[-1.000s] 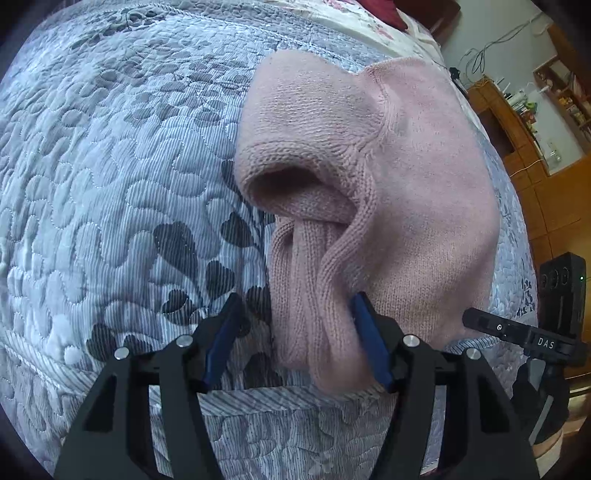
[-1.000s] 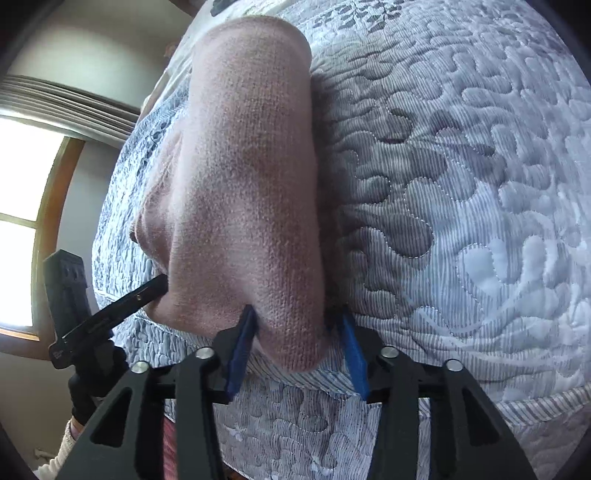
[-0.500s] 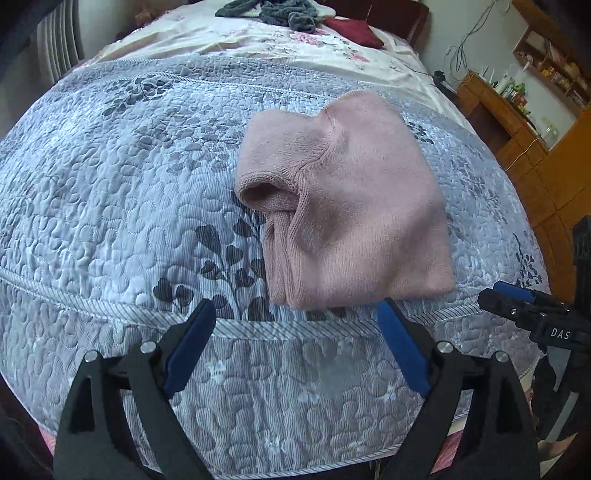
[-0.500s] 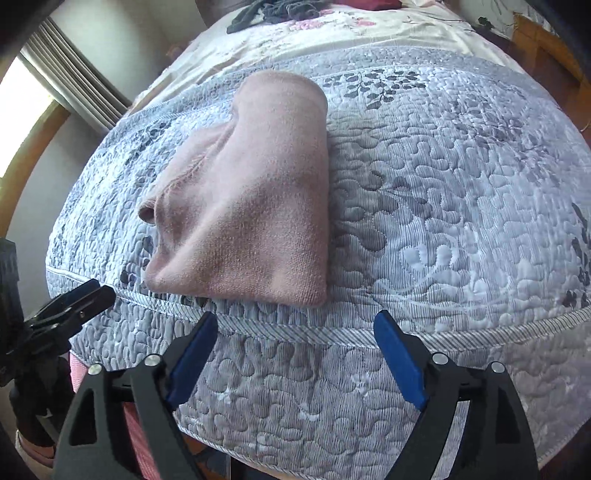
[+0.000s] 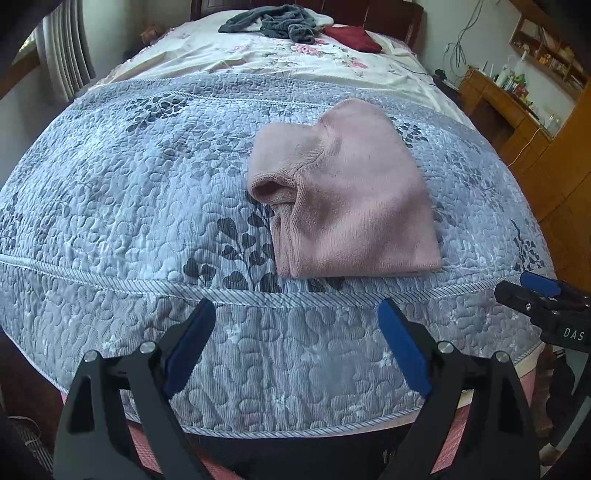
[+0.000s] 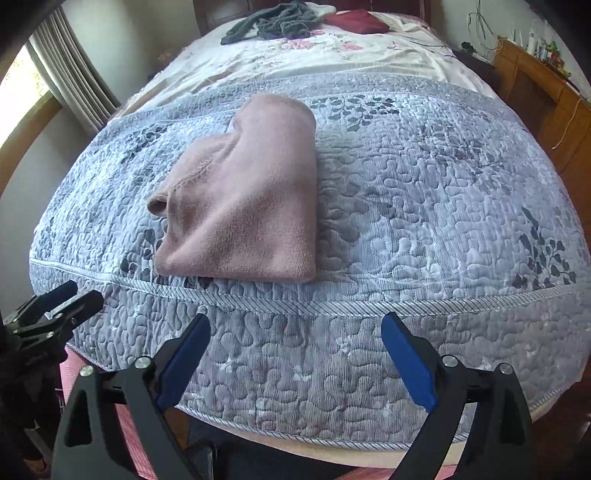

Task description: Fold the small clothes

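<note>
Pink knit sweater [image 5: 351, 206] lying folded into a compact bundle on the grey quilted bedspread [image 5: 129, 192], near the foot edge of the bed. Looks folded over on itself, one rolled opening showing at its left side and a loose sleeve edge tucked below. Judged from this: folding of this piece done or nearly so, perhaps a tidy of that bulging left side left. More clothes heaped far off near the head of the bed — a grey garment [image 5: 273, 24] and a dark red one [image 5: 352, 37] — possibly next in line, though cannot say.

Left gripper [image 5: 295, 350] held low off the foot of the bed, pointed at the bundle, well apart from it; jaws spread wide, nothing between them. Right gripper [image 6: 295, 362] likewise below the quilt's corded edge, level and aimed forward, jaws wide apart and empty. Each gripper's tip visible in the other's view, at the side, clear of the sweater.
</note>
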`<state>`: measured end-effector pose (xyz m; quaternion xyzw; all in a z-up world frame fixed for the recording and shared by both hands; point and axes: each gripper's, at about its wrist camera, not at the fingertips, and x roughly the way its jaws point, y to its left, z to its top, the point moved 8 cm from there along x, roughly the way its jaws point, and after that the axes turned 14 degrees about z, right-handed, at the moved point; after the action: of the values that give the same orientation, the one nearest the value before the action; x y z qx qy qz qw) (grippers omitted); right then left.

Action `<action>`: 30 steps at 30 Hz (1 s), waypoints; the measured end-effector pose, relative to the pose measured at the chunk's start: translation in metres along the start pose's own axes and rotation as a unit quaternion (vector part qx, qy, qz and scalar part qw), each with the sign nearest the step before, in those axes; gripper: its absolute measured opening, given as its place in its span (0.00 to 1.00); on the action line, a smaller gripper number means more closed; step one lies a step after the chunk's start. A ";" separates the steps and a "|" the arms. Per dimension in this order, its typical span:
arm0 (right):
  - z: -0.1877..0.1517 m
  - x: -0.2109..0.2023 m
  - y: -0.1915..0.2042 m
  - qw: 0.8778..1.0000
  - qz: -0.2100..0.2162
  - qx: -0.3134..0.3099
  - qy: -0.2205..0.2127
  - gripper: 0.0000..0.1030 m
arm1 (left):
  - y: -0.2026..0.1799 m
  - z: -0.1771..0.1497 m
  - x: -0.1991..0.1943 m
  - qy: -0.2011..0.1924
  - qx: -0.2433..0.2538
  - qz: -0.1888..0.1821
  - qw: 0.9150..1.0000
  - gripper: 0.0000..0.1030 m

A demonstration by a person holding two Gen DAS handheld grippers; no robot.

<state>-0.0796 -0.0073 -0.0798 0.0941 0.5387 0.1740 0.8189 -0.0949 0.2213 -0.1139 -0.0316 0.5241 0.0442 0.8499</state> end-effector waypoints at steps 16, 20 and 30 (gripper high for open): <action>0.004 -0.057 0.039 0.996 -0.052 -0.036 -0.059 0.96 | 0.007 -0.005 -0.052 -0.033 0.003 0.029 0.999 0.87; 0.004 -0.066 0.042 0.993 -0.087 -0.043 -0.063 0.96 | 0.008 -0.005 -0.062 -0.040 0.006 0.038 0.998 0.87; 0.004 -0.069 0.040 0.994 -0.082 -0.037 -0.063 0.96 | 0.002 -0.006 -0.075 -0.046 0.016 0.046 0.998 0.87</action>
<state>-0.1079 0.0032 -0.0061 0.0304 0.4856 0.1196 0.8654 -0.1335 0.2195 -0.0497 0.0084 0.4861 0.0758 0.8706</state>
